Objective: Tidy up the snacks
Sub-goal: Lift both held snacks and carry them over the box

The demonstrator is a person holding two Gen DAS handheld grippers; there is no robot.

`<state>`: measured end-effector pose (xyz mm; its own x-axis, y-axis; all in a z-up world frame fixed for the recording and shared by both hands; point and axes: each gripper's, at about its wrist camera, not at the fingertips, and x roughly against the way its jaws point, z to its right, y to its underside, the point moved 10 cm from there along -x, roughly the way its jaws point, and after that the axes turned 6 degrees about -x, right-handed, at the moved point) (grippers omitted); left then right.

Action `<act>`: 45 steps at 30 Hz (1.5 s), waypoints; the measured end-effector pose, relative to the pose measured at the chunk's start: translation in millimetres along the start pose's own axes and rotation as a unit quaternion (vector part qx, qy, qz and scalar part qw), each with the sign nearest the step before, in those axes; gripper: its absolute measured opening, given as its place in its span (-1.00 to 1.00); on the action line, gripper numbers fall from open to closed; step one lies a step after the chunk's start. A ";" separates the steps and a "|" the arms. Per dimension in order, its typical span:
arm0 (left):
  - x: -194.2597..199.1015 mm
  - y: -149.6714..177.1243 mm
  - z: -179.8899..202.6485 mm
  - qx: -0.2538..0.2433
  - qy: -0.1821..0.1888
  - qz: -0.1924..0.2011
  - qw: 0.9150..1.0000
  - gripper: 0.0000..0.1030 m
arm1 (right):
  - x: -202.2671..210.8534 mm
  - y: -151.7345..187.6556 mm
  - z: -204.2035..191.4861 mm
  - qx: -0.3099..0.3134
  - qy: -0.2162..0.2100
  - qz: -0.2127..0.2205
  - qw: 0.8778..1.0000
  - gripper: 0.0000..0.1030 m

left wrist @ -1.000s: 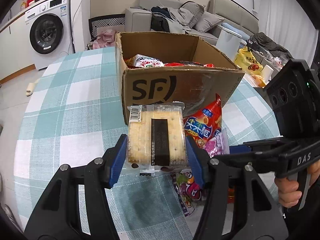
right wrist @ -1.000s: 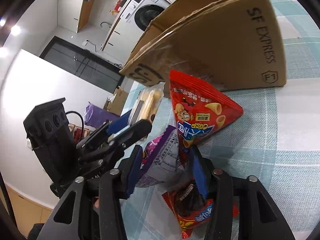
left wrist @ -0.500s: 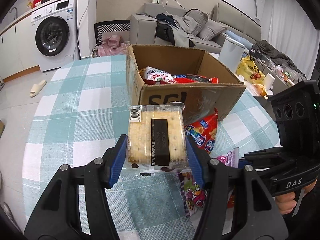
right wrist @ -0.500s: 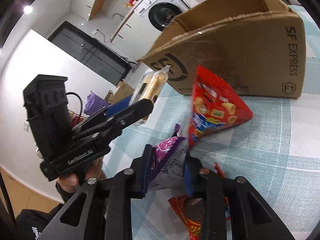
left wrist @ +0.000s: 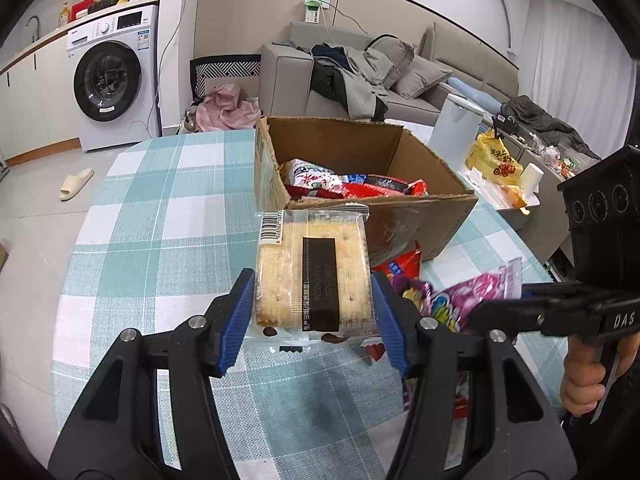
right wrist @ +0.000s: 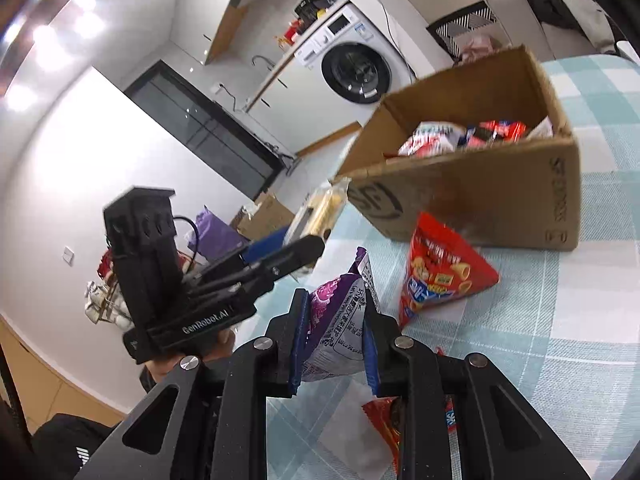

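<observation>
My left gripper [left wrist: 312, 320] is shut on a clear pack of crackers [left wrist: 314, 272] and holds it above the table, just short of the open cardboard box [left wrist: 424, 216]. The box holds several snack bags [left wrist: 316, 176]. My right gripper [right wrist: 334, 340] is shut on a purple snack bag [right wrist: 340, 328] and holds it off the table; it also shows in the left wrist view [left wrist: 472, 300]. A red chips bag [right wrist: 436, 280] leans against the box front. Another red packet [right wrist: 384, 416] lies under my right gripper.
The round table has a teal checked cloth [left wrist: 160, 240]. A washing machine [left wrist: 116, 80] stands at the back left and a grey sofa [left wrist: 360, 72] behind the box. A low table with a yellow bag [left wrist: 496, 160] is at the right.
Both grippers have risen and tilted, so the inside of the box shows. My right gripper closed on the purple bag and lifted it. The crackers stayed gripped.
</observation>
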<state>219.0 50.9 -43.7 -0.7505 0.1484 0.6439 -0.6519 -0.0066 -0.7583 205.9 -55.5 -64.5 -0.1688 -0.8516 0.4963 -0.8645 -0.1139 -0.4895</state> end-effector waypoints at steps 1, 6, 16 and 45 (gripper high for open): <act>0.9 -1.4 1.5 0.000 0.000 0.001 1.000 0.06 | 5.0 -0.6 -0.2 0.001 0.000 0.006 1.000 -0.55; 9.4 -7.1 7.6 -0.005 0.002 0.012 1.000 0.06 | 21.1 -11.2 -2.0 -0.001 -0.009 0.036 0.999 -0.55; 21.1 -21.7 15.1 -0.007 -0.001 0.034 0.999 0.06 | 60.6 -43.1 -10.3 -0.008 -0.019 0.105 0.994 -0.54; -29.6 -91.6 34.3 -0.021 -0.022 0.054 0.998 0.06 | 84.7 -119.5 -0.4 -0.039 0.002 0.193 0.980 -0.54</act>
<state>297.3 13.2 10.2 -0.8205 0.1059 0.5618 -0.5630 0.0207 -0.8262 294.7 -113.8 36.2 -0.4920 -0.8213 0.2887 -0.7697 0.2555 -0.5851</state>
